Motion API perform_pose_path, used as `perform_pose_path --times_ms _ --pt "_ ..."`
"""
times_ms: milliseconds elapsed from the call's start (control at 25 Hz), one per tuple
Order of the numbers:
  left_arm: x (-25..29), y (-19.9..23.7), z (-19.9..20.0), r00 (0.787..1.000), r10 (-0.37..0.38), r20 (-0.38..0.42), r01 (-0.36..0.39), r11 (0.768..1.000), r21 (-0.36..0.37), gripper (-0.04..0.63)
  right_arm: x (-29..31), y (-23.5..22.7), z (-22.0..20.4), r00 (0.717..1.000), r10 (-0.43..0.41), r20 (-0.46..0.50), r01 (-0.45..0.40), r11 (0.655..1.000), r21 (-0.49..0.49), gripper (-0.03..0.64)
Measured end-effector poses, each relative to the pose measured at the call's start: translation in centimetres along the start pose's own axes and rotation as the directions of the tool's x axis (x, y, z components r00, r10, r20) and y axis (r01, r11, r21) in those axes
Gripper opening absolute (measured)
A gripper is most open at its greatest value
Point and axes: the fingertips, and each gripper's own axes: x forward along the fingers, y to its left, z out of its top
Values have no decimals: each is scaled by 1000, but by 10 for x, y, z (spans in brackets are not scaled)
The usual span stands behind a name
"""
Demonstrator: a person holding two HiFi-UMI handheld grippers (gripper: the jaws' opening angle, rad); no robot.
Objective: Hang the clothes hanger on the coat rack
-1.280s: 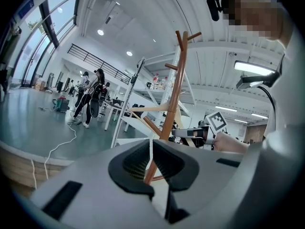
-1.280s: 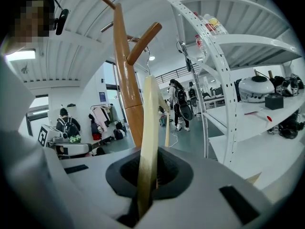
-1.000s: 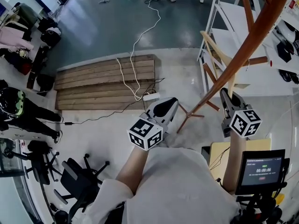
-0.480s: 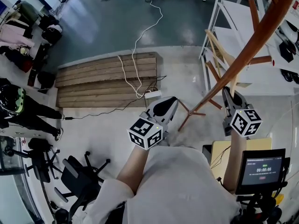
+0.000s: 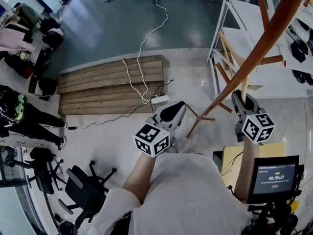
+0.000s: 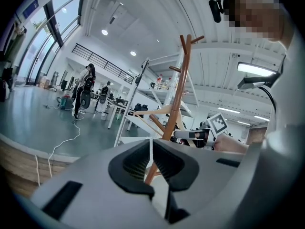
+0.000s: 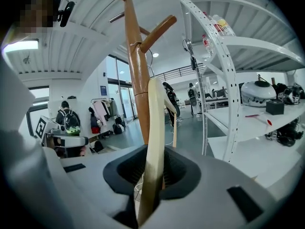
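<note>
The coat rack (image 5: 264, 38) is a brown wooden pole with short pegs, slanting from top right down to its feet on the floor. My right gripper (image 5: 243, 104) is shut on a pale wooden clothes hanger (image 5: 229, 50), which reaches up alongside the pole. In the right gripper view the hanger (image 7: 155, 128) rises from between the jaws of the gripper (image 7: 153, 171), just in front of the rack (image 7: 136, 70) and below its pegs. My left gripper (image 5: 168, 114) hangs left of the rack's base, shut and holding nothing. The left gripper view (image 6: 151, 159) looks at the rack (image 6: 178, 94) with the hanger (image 6: 152, 112) beside it.
A white shelving unit (image 5: 230, 13) stands right behind the rack. A wooden pallet (image 5: 110, 84) with a white cable (image 5: 142, 48) over it lies on the floor to the left. An office chair (image 5: 80, 190) and a small screen (image 5: 274, 177) are close to me.
The hanger's far end has shifted slightly to the right along the rack. Both grippers stay about where they were.
</note>
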Motion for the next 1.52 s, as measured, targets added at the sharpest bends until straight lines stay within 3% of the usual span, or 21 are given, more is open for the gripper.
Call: perform_pose_path --times_ms 200,440,1040,1280,1520 --pt "-1 -2 0 1000 -16 4 16 1000 4 8 -6 5 4 999 -18 27 19 1000 -17 95" --pt "-3 -6 -1 999 -39 9 39 999 6 8 -14 8 10 997 -61 48 63 997 -52 97" --pt "8 -21 6 992 -125 -7 125 991 36 8 -57 13 52 971 -97 217 110 993 -50 97" --pt "24 -35 9 980 -196 -23 197 979 59 8 -82 12 59 952 -124 281 138 990 -31 97" --pt "40 -66 12 951 -305 -58 309 949 68 8 -124 12 63 922 -186 341 179 982 51 95"
